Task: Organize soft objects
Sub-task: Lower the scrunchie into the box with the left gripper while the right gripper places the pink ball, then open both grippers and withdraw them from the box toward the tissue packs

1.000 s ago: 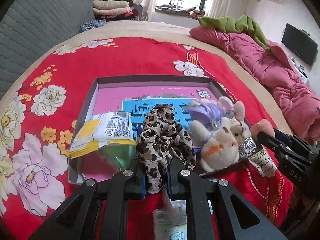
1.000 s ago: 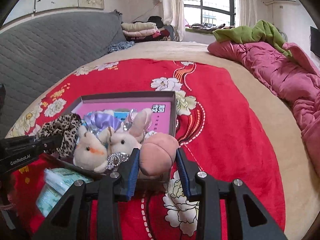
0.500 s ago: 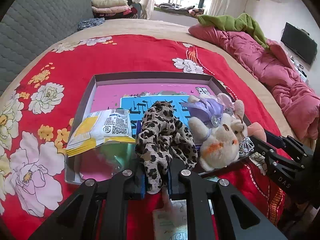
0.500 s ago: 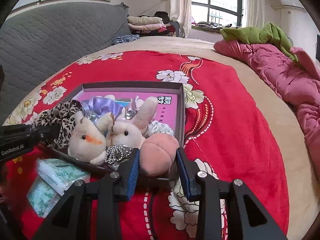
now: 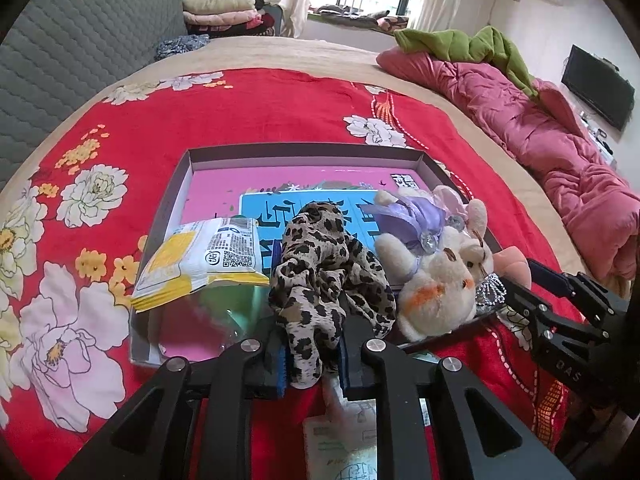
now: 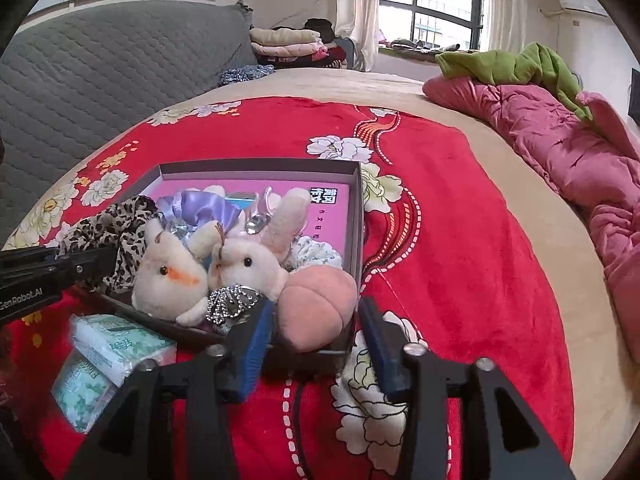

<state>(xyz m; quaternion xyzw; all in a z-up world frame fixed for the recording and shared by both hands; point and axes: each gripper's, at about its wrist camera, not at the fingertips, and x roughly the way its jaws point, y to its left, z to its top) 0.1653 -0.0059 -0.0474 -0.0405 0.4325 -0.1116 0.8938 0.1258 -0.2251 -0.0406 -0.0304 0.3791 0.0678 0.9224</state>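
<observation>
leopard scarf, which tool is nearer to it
Left. The left tool is clamped on the leopard scarf; the right tool sits open around the peach plush, past the bunnies.

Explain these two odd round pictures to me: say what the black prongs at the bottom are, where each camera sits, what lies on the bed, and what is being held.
No robot here: a person holds a two-finger gripper in each hand, and a fisheye camera on each looks along its fingers. One picture comes from the left gripper, which is shut on a leopard-print cloth. The other comes from the right gripper, whose fingers stand open around a pink plush ball, apparently no longer squeezing it. On the red flowered blanket lies a shallow box holding plush bunnies and a yellow snack packet. Tissue packs lie beside the box.
</observation>
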